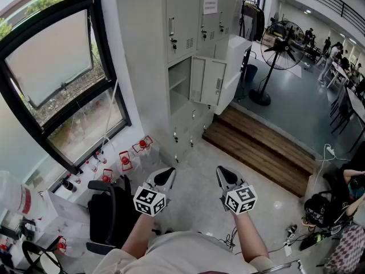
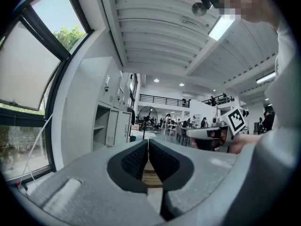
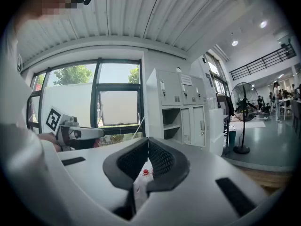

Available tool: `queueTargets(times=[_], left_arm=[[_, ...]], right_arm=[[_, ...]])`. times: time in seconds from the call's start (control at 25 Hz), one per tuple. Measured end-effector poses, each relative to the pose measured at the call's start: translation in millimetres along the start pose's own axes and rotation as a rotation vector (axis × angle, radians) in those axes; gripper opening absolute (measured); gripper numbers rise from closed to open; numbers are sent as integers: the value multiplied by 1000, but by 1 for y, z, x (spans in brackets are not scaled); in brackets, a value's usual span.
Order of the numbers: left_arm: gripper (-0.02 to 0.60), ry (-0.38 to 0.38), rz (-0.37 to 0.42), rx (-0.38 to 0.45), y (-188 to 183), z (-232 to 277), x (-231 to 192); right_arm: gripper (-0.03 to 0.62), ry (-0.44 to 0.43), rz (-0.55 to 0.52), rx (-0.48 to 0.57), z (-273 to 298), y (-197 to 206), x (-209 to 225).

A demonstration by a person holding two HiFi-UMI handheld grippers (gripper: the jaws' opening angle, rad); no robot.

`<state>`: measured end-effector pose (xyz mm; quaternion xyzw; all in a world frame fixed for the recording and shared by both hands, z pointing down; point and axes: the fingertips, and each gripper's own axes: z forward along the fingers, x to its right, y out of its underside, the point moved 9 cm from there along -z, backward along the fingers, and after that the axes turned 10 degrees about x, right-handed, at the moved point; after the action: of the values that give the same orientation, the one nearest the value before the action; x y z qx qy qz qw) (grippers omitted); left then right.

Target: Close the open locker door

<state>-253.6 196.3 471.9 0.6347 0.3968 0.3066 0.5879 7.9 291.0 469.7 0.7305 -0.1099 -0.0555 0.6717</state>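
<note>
A pale grey locker cabinet (image 1: 171,50) stands by the window, some way ahead of me. One middle compartment (image 1: 178,87) is open and dark inside. Its door (image 1: 198,79) is swung out to the right, beside another panel with a handle (image 1: 214,83). My left gripper (image 1: 167,174) and right gripper (image 1: 222,173) are held side by side low in the head view, far short of the locker. Both are shut with nothing between the pads. The left gripper view shows the locker (image 2: 110,121) beyond its closed jaws, and the right gripper view shows the open compartment (image 3: 171,121).
A big black-framed window (image 1: 57,79) fills the left. Below it are red-capped bottles (image 1: 125,160) and a black chair (image 1: 108,210). A wooden step (image 1: 256,147) runs right of the locker, with a standing fan (image 1: 283,44) beyond. Cables and bags (image 1: 319,216) lie at lower right.
</note>
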Motion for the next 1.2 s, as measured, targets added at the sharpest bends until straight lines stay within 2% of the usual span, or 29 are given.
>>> queueTargets(times=[0.76,1.2], left_arm=[[15,6,-2,-23,3,-5,6],[16,-7,-15,-45,12,-5,17]], right_arm=[[6,16,27,19,0,-1,-4],[8,1,29,-8,-9,6,-2]])
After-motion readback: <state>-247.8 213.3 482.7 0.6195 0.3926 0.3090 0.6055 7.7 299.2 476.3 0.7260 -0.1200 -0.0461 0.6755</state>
